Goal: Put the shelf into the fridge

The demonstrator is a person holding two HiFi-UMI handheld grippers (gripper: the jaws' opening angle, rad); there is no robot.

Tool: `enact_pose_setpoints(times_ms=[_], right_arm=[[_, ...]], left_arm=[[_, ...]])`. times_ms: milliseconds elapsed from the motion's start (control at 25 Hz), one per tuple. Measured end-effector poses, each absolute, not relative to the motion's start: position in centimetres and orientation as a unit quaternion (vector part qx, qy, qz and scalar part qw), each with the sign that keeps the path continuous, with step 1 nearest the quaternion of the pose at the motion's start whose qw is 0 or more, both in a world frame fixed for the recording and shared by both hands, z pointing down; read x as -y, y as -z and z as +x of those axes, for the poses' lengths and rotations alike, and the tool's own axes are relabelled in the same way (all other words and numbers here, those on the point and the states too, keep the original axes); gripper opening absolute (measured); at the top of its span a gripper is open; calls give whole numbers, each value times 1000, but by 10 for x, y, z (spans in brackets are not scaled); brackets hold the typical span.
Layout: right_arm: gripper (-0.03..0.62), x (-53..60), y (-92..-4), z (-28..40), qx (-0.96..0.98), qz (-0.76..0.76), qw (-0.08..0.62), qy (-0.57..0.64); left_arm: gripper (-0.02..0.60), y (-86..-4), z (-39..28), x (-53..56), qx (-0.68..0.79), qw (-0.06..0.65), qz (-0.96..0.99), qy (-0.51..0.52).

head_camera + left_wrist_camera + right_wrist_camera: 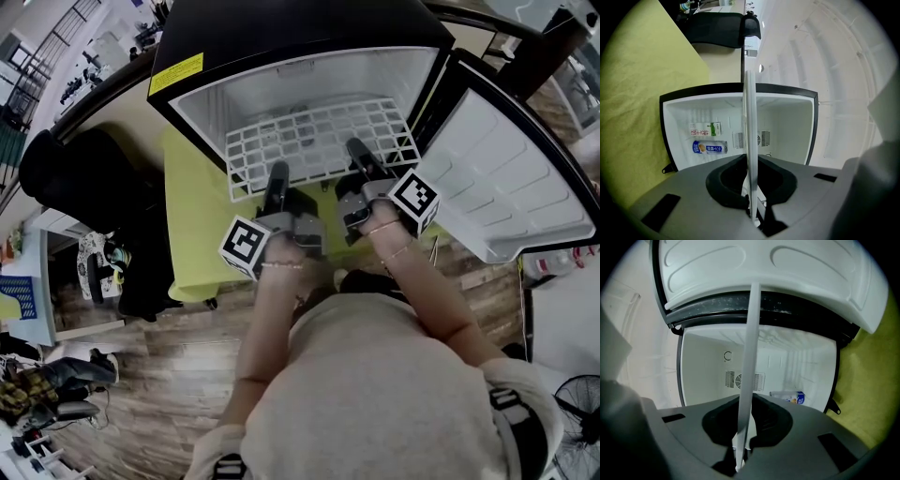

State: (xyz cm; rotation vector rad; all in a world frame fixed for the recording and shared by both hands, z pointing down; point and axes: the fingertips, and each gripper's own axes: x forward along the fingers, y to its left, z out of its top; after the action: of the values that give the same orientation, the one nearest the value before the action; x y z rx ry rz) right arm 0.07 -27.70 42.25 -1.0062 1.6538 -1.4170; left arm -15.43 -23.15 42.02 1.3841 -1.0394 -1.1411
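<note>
White wire shelf point(319, 136) is held at its near edge by the left gripper point(277, 174) and right gripper point(358, 152), fingers clenched on it, partly inside the open fridge point(211, 108).

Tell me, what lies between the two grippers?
Only the front edge of the wire shelf, bare there; the left gripper and the right gripper both clamp it. The head view shows this.

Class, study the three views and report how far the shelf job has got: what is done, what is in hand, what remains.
Done: the door is open and the shelf is partly inside the fridge. In hand: the left gripper and right gripper are each shut on its front edge. Left: that edge projects from the opening, so it likely needs pushing in, seating and releasing.
</note>
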Motion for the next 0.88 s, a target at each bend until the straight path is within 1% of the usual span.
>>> enact_pose_setpoints(times_ms=[880], right_arm=[[32, 317, -426, -7, -645, -394, 355, 551]], left_arm=[[34, -425, -163, 272, 445, 498, 578, 469]])
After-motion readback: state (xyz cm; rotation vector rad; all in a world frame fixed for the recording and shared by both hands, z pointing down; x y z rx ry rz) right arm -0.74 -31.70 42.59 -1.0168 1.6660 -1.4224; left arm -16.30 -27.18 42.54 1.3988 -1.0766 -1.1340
